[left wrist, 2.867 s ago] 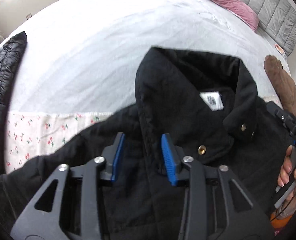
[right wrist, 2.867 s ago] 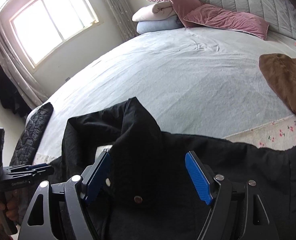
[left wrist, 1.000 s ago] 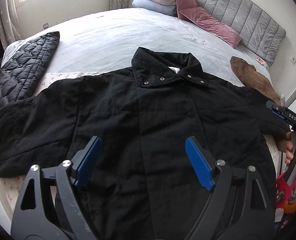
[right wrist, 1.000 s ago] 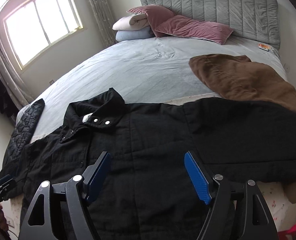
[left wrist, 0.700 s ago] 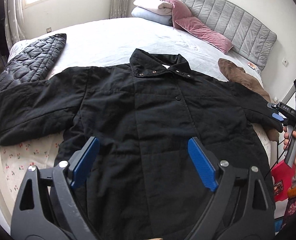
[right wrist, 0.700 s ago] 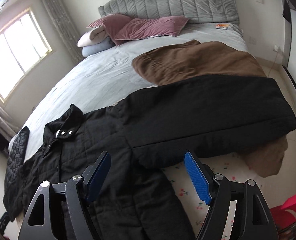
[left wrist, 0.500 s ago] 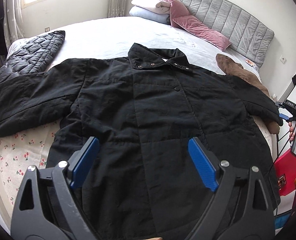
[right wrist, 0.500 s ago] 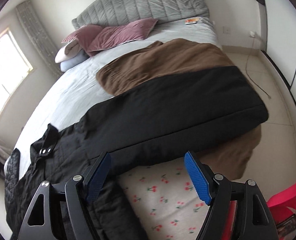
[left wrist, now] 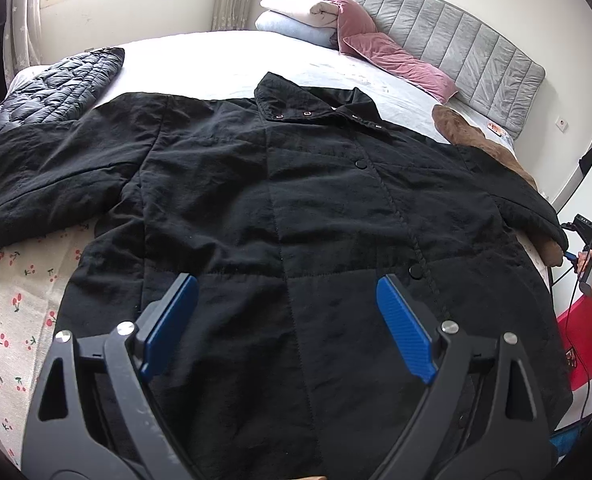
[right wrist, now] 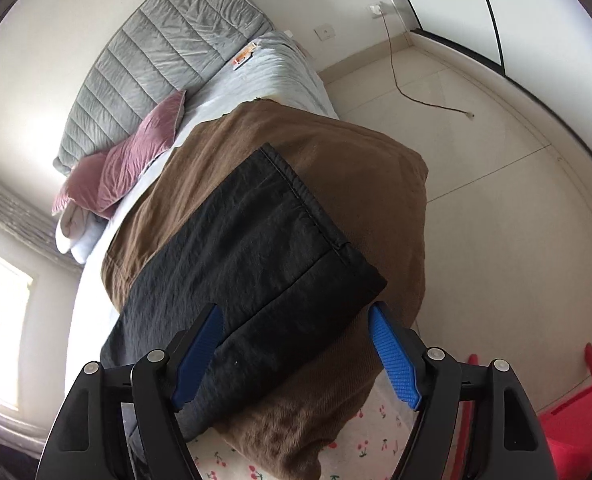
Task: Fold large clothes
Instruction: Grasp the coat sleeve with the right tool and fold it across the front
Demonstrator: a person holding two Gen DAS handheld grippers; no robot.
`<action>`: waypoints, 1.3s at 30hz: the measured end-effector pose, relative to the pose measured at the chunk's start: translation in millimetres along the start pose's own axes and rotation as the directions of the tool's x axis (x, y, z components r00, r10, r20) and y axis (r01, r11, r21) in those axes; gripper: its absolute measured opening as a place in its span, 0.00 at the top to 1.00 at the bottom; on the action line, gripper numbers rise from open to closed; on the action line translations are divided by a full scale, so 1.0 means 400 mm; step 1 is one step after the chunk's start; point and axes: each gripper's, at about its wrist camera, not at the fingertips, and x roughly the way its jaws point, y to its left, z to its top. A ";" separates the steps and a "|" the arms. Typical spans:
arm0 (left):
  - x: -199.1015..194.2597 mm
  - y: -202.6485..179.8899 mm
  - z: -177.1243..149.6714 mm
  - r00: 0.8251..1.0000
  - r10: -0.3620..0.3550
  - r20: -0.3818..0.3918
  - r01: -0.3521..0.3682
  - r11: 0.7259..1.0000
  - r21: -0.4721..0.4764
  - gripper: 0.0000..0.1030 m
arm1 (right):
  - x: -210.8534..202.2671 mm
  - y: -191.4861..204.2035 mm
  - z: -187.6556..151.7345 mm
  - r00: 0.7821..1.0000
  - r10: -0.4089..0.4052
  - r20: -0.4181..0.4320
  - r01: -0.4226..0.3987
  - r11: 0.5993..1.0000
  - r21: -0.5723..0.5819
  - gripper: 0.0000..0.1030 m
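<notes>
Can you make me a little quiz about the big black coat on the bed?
1. True or false: the black coat lies spread flat, front side up.
2. What does the coat's sleeve end rest on: A) pink pillow, B) brown garment, C) floor?
3. Fill in: both the left gripper and the right gripper are ___ and hold nothing.

Key: 1 true; 2 B; 3 open.

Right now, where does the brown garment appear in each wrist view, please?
Left wrist: the brown garment lies at the right edge, partly under the black jacket's sleeve.
Right wrist: the brown garment fills the centre, with the jacket's sleeve cuff on it.
Shared landmark: the grey headboard.
</notes>
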 end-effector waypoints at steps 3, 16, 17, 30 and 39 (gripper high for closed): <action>0.008 -0.004 -0.007 1.000 0.001 -0.006 -0.001 1.000 0.007 0.12 | 0.017 -0.001 -0.011 1.000 0.008 0.026 -0.008 1.000 -0.002 0.44; 0.002 0.023 0.000 0.999 -0.045 0.003 0.045 0.998 -0.041 0.12 | -0.202 0.257 -0.072 0.949 0.082 0.305 -0.003 0.968 -0.249 0.91; 0.002 0.026 0.002 0.999 -0.048 0.004 0.049 0.998 -0.046 0.12 | -0.221 0.299 -0.082 0.946 0.106 0.307 -0.017 0.960 -0.278 0.91; -0.019 0.047 0.015 0.998 -0.061 0.010 0.061 0.997 -0.052 0.12 | -0.363 0.880 -0.508 0.938 0.323 0.125 -0.121 0.644 -0.755 0.91; -0.030 0.069 0.019 0.999 -0.051 -0.003 0.050 0.996 -0.072 0.12 | -0.234 0.991 -0.835 0.930 0.291 -0.223 -0.336 0.433 -0.837 0.83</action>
